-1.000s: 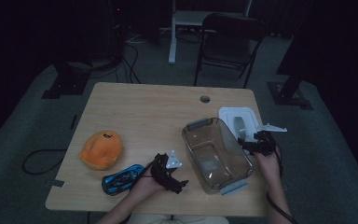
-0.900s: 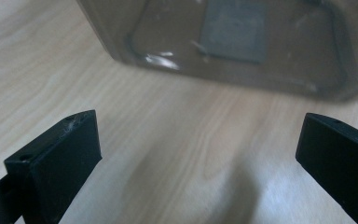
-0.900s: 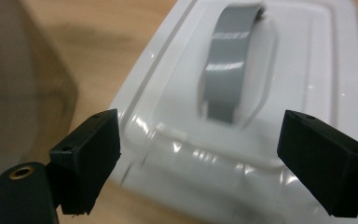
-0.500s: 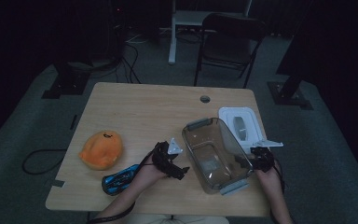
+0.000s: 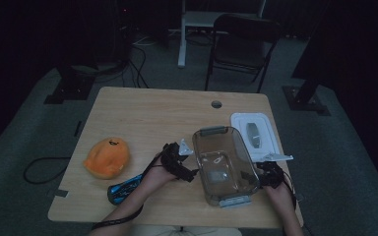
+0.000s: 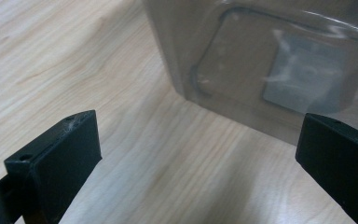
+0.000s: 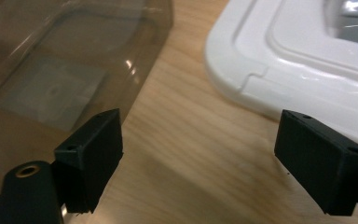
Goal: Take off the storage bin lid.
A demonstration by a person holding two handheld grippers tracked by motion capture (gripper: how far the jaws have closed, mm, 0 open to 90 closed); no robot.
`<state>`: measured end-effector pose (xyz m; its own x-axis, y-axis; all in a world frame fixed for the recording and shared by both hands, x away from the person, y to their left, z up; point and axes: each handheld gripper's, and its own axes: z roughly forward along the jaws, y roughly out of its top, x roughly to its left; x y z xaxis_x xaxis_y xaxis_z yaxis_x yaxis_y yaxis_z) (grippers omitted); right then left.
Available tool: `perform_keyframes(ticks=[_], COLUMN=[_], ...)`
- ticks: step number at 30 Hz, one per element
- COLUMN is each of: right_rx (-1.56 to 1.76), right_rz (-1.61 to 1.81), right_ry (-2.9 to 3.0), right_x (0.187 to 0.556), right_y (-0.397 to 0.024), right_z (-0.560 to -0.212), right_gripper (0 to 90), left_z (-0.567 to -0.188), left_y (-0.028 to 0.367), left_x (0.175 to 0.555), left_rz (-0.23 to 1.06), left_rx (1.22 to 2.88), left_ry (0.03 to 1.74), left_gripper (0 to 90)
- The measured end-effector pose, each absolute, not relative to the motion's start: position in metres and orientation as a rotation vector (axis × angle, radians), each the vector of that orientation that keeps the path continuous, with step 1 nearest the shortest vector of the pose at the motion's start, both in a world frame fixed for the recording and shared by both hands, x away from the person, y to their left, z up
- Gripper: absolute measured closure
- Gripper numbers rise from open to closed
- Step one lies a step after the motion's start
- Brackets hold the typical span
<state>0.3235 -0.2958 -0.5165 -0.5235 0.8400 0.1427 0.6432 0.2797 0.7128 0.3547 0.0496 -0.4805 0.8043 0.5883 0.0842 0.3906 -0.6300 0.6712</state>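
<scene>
1. High view is dim; the jaws of the left gripper (image 5: 177, 164) and right gripper (image 5: 270, 174) are too dark there to judge. What lies inside the clear container (image 5: 224, 164) reads only as a pale patch.
2. Left gripper view: jaws stand wide, nothing between them but bare table (image 6: 98, 70). The container (image 6: 270, 65) sits just ahead of them and towards the right-hand jaw, its top cut off by the frame edge. A greyish square blurs through the wall.
3. Right gripper view: jaws wide apart as well, gripping nothing. The container wall (image 7: 70, 60) is just beside the left-hand jaw; touching or not, cannot tell. The white lid (image 7: 298, 60) lies ahead, beyond the right-hand jaw, cut off at the frame's edge.
4. High view places the container between the two grippers, one at each long side.
5. Behind the left gripper: orange plush toy (image 5: 107, 157) and a blue object (image 5: 124, 187), partly covered by the forearm.
</scene>
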Motion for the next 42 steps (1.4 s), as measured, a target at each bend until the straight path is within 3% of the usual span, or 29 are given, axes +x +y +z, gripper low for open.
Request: perform_keyframes(ticks=[20, 42], right_rx=[1.209, 1.116], right_rz=[1.102, 1.150], right_ry=[2.418, 2.408], right_x=[0.298, 0.302], right_y=[-0.248, -0.213], right_z=[-0.515, -0.517], right_gripper=[15.8, 13.9], left_z=[-0.483, -0.466], left_y=[0.081, 0.130], left_x=[0.385, 0.394], left_rz=[0.440, 0.544], left_rx=[2.380, 2.379], left_ry=[0.769, 0.926], left_gripper=[1.3, 1.3])
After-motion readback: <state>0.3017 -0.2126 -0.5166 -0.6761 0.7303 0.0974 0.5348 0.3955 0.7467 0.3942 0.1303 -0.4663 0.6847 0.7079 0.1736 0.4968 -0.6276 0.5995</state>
